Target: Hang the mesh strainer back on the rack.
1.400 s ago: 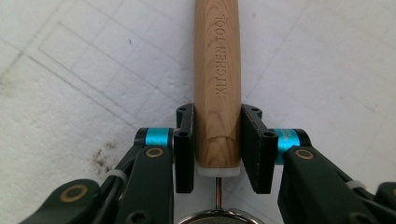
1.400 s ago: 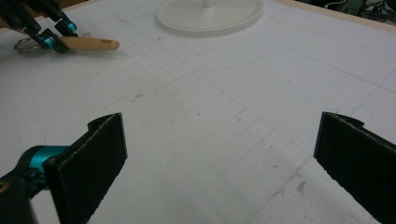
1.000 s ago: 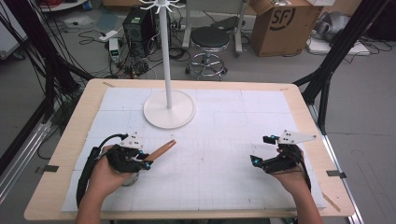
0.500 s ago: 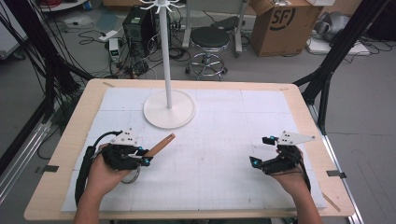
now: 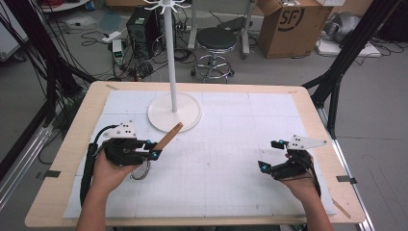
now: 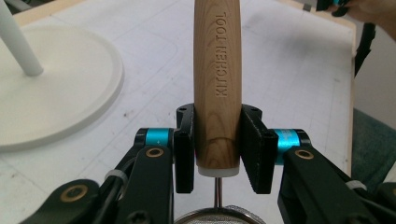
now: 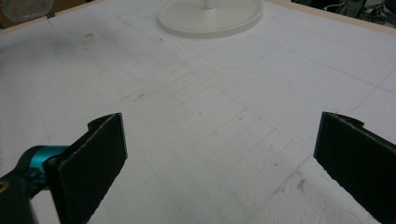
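Lifted since a second ago, the left gripper (image 5: 156, 153) now carries its load higher off the white mat (image 5: 231, 144) and a little closer to the stand's base, while the right gripper has kept its place. The load is a small strainer: its wooden handle (image 5: 169, 137), stamped KITCHEN TOOL in the left gripper view, sits clamped between the jaws near its butt end and points up and away toward the far edge of the counter (image 5: 72, 144). Below the hand, the round wire mesh bowl (image 5: 140, 172) hangs from the handle, seemingly just clear of the mat, though contact cannot be ruled out from above.

Further along, near the far edge and left of the middle, stands the white rack: a round base (image 5: 174, 111) with a thin pole (image 5: 169, 57) rising to a ring of hooks (image 5: 166, 6) at the top of the high view. The handle's tip is near the base's front rim but apart from it.

Toward the right edge, the right gripper (image 5: 269, 156) rests low over the mat with its jaws spread wide and nothing between them.

As a judgement, the pick-up is done and the carry has begun. What is left, if the rack is the goal, is raising the strainer up to the hooks, hanging it there, and letting go.
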